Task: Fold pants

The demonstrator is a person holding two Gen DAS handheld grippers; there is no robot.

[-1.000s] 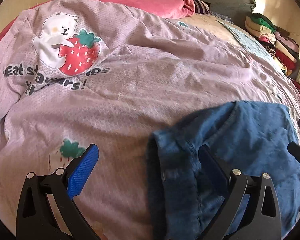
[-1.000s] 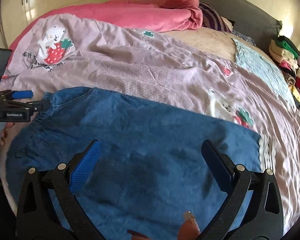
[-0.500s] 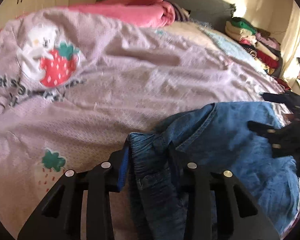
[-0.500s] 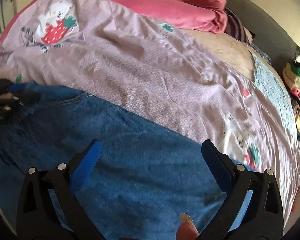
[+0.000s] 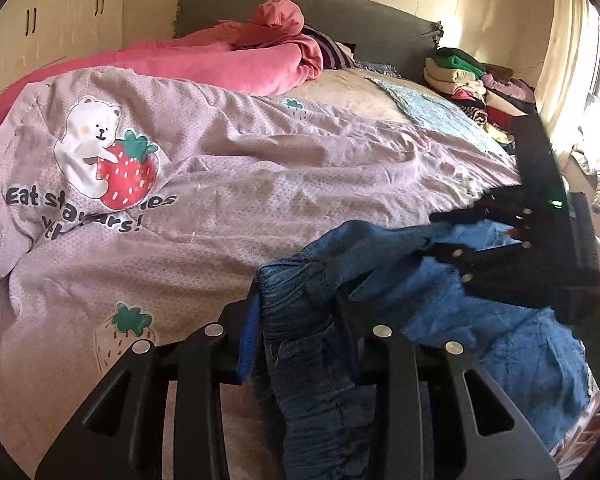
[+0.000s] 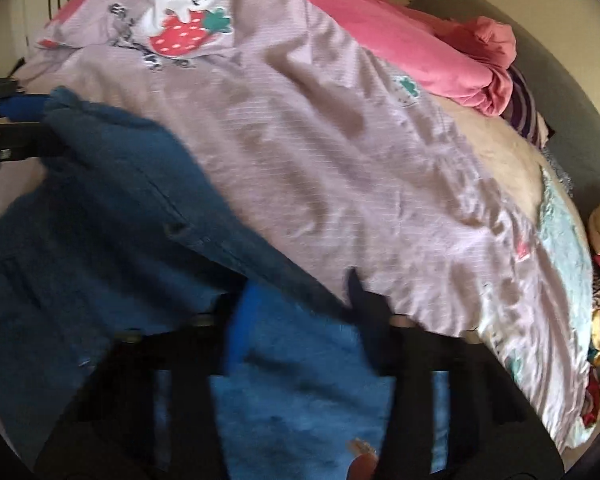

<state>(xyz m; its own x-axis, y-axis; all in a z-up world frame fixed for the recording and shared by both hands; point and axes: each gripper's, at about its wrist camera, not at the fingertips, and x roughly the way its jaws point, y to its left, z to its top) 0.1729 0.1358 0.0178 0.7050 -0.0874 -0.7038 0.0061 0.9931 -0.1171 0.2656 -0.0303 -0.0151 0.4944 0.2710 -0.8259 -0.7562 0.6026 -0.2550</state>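
Blue pants (image 5: 500, 344) on lilac quilt (image 5: 260, 184), waistband pinched by left hand-held gripper (image 5: 296, 332), far end between closing right hand-held gripper (image 6: 296, 312).

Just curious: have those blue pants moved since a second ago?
Yes. The pants' waistband, clamped in the left gripper, has lifted off the quilt, bunching toward the bear print.

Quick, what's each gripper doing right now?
Left gripper: shut on the jeans.
Right gripper: jaws closing on the jeans.
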